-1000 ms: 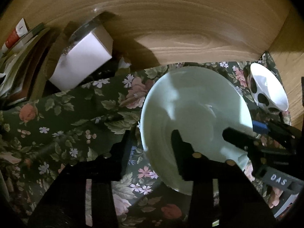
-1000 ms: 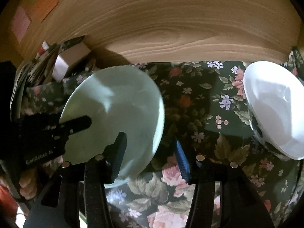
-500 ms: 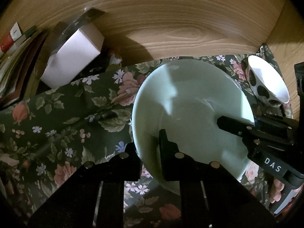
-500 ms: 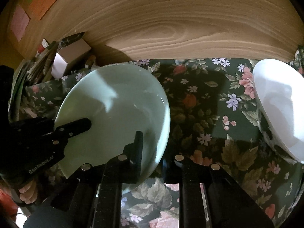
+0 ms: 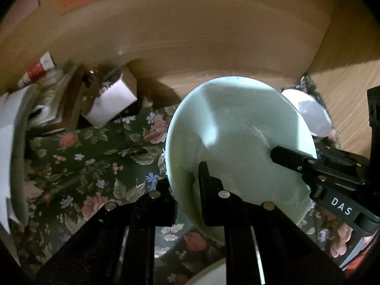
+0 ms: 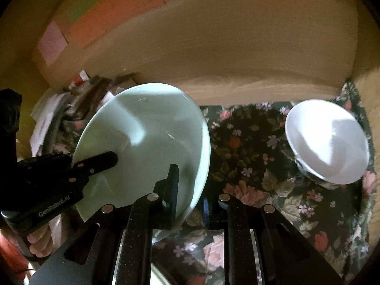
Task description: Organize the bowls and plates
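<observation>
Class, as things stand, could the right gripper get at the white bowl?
Probably not yet. The right gripper is shut on the green plate's rim, shared with the left gripper. The white bowl sits apart on bare floral cloth, unobstructed.

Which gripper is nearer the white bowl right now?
Right. The right gripper grips the green plate's edge on the side facing the white bowl. The left gripper pinches the plate's opposite edge, farther from it.
</observation>
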A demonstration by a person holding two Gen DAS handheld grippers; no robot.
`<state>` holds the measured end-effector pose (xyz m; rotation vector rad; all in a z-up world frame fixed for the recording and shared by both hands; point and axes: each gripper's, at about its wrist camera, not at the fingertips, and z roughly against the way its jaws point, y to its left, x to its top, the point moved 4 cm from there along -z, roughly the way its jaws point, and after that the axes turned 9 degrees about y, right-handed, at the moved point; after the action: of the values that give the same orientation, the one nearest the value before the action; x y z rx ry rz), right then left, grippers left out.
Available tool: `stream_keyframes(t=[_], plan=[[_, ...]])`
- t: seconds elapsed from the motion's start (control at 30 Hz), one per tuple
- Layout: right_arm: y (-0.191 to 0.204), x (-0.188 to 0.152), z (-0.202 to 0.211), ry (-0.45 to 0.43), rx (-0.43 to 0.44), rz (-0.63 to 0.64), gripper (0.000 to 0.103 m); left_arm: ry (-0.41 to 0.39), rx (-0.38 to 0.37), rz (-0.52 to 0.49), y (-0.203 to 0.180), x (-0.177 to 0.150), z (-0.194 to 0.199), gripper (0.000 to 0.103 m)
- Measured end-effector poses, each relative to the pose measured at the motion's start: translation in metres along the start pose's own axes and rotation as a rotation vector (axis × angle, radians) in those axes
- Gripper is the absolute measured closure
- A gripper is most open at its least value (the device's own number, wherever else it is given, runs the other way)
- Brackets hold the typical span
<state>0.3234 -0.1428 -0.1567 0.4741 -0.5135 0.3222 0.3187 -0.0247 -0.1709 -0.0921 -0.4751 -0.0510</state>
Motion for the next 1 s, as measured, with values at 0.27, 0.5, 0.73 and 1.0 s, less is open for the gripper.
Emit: stream_keyframes(t=[0.27,0.5,0.73,1.0], plan=[[0.015,-0.008,0.029,-0.069,0.004,0.024,0.088,-0.076,-0.009,0.006,0.002,-0.016,0.038,0.088],[0.032,-0.015,0.043,-0.103,0.013,0.048,0.088,-0.126,-0.002,0.019,0.009,-0.03,0.063,0.088],[0.054,-0.024,0.049,-0.116,0.027,0.077,0.088,-0.156,0.007,0.048,0.025,-0.049,0.082,0.088],[0.085,-0.037,0.049,-0.115,0.047,0.122,0.088,-0.179,0.018,0.09,0.043,-0.076,0.105,0.088]])
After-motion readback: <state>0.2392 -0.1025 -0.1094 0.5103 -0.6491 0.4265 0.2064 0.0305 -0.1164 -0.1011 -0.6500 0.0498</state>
